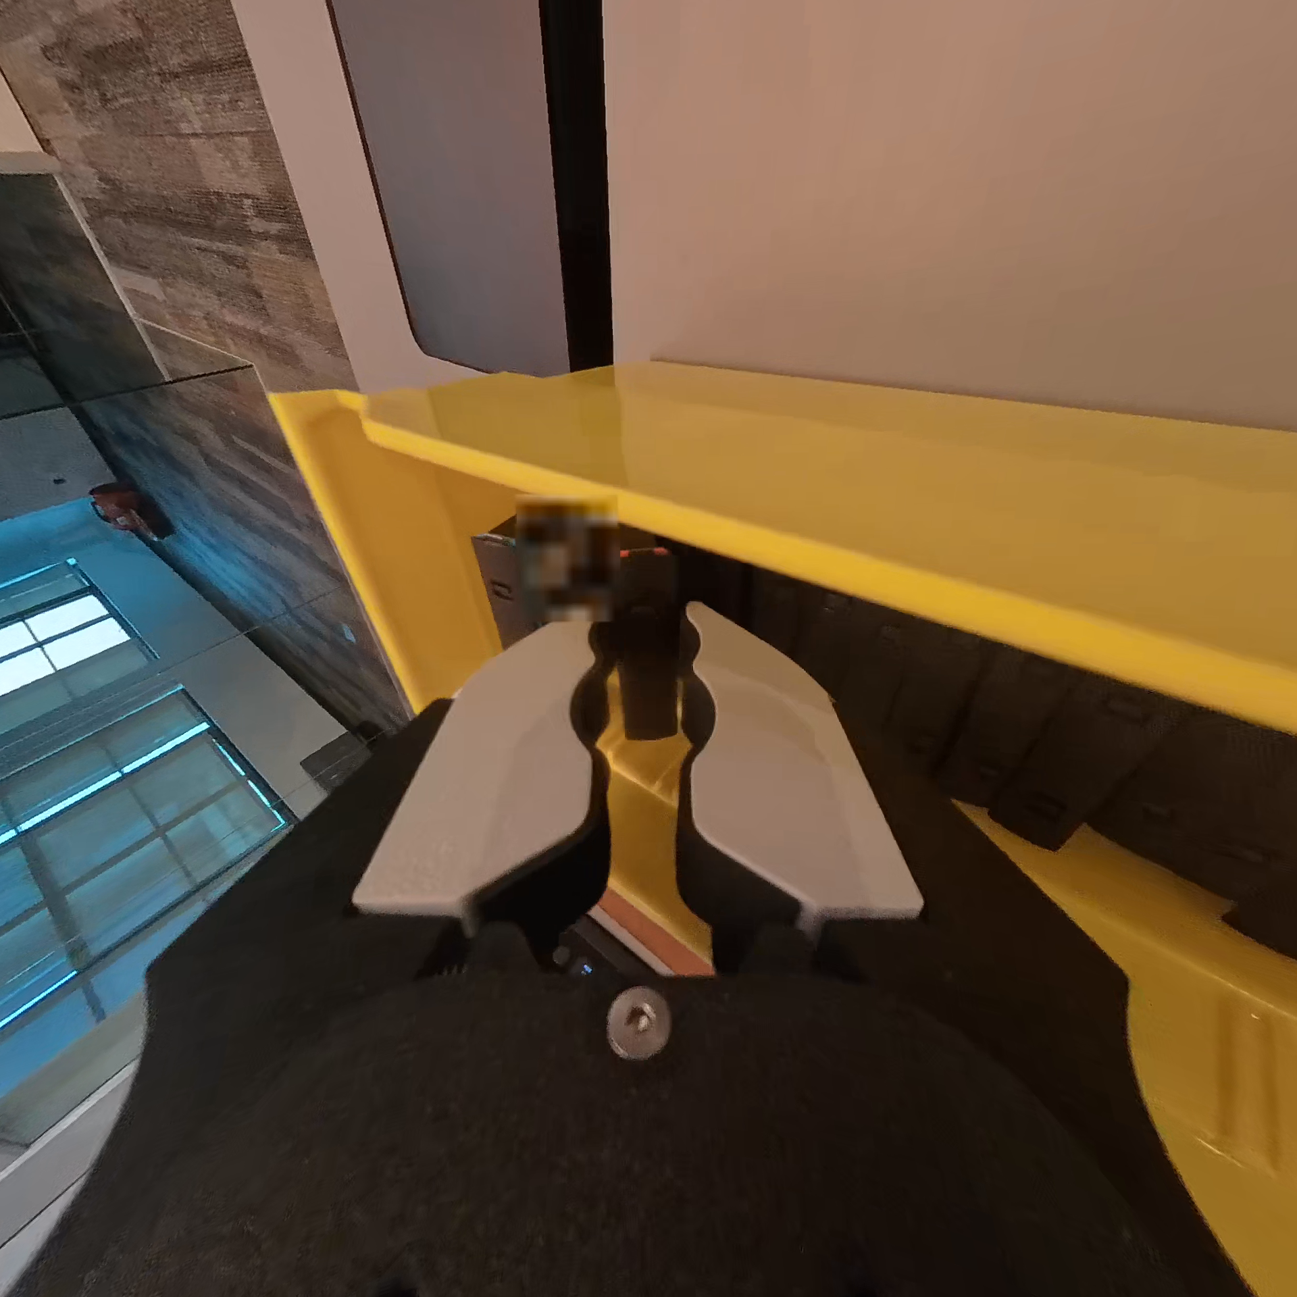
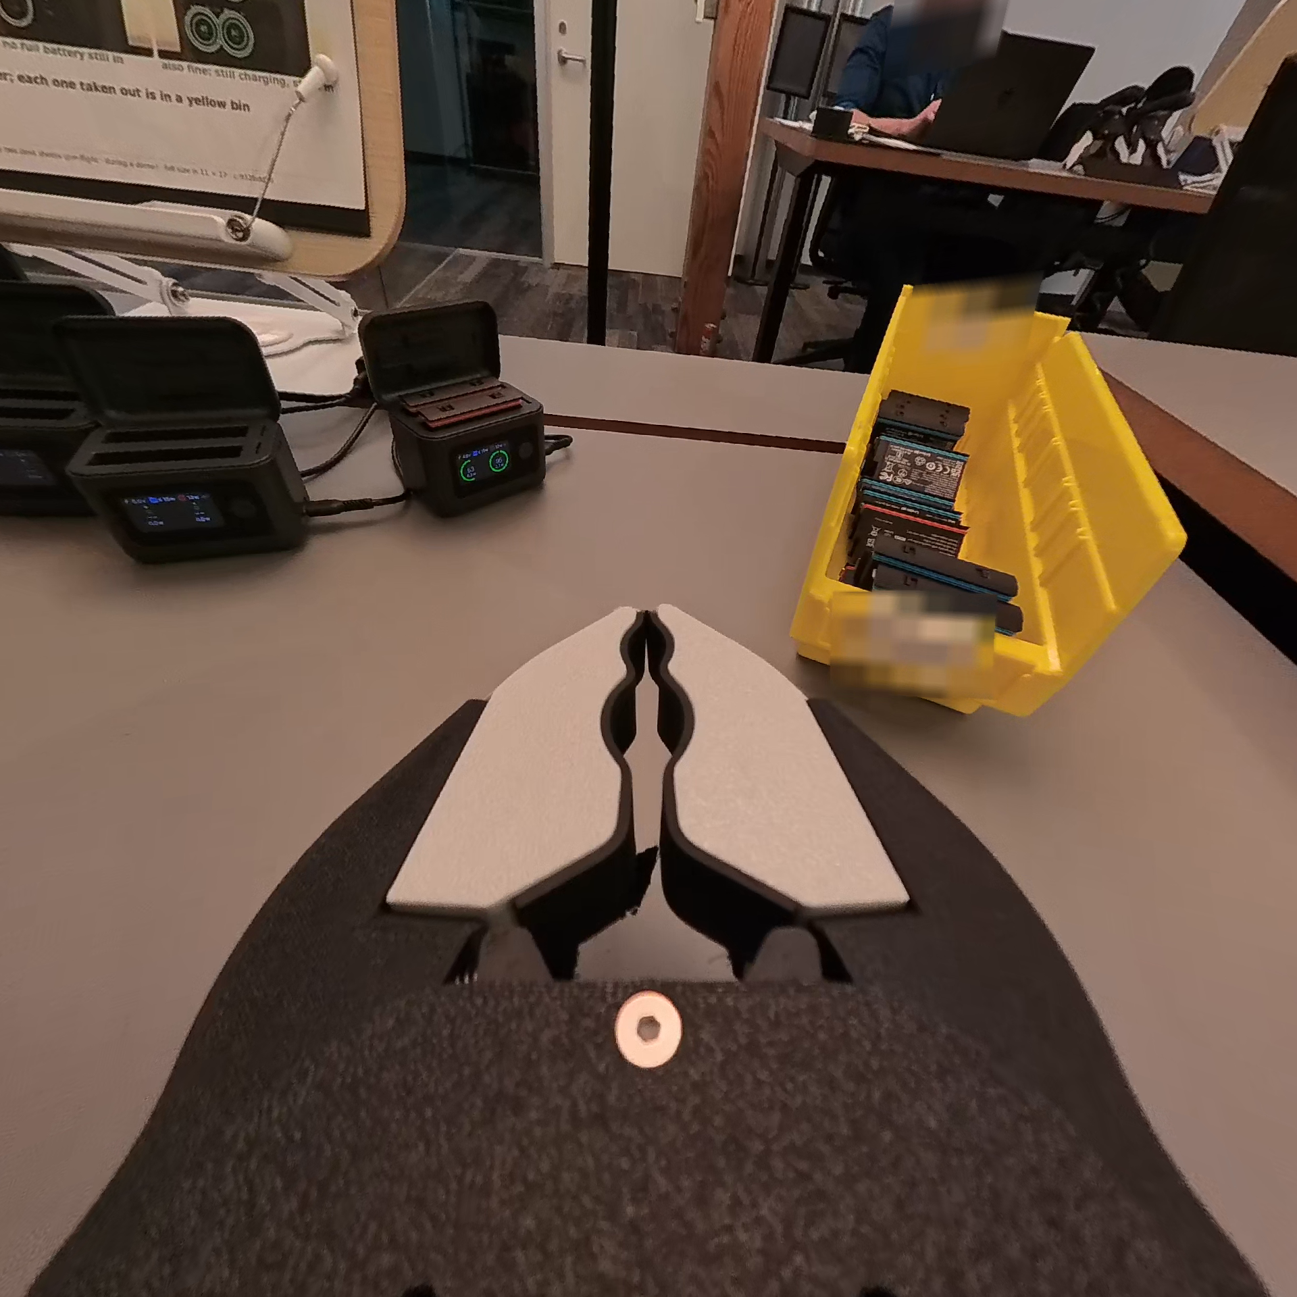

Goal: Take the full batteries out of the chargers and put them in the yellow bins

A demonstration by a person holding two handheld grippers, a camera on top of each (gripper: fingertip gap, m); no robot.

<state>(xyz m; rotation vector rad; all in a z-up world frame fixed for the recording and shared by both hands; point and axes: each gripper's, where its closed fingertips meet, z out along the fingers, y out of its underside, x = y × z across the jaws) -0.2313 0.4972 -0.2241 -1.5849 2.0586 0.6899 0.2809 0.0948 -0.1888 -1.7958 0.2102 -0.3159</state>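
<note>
Left gripper point(image 1: 642, 660) fingers pinch a black battery point(image 1: 647, 684) by its narrow faces, held at the mouth of a yellow bin point(image 1: 807, 484) that already has a row of dark batteries point(image 1: 1053, 758) inside (view is tilted, so I can't tell whether the held one touches them). Battery looks like a small rigid block, probably light with smooth plastic sides, so it could slip; a squeeze across the two broad flat faces, near mid-length, seems the safest hold.

Right gripper point(image 2: 647, 617) fingers are pressed together at the tips, holding nothing, hovering over the grey worktop point(image 2: 421, 667). Ahead to its right sits a second yellow bin point(image 2: 1095, 505), tipped on its side edge, with battery packs point(image 2: 912, 491) stacked along it. Far left: an open charger point(image 2: 467, 435) with two red-edged batteries point(image 2: 460, 410) seated in its slots and green rings on its display; beside it another charger point(image 2: 189, 477), lid up, slots apparently empty. Judgement: drop-off step under way, at least the seated pair possibly left. Person at a desk point(image 2: 982, 168) behind.
</note>
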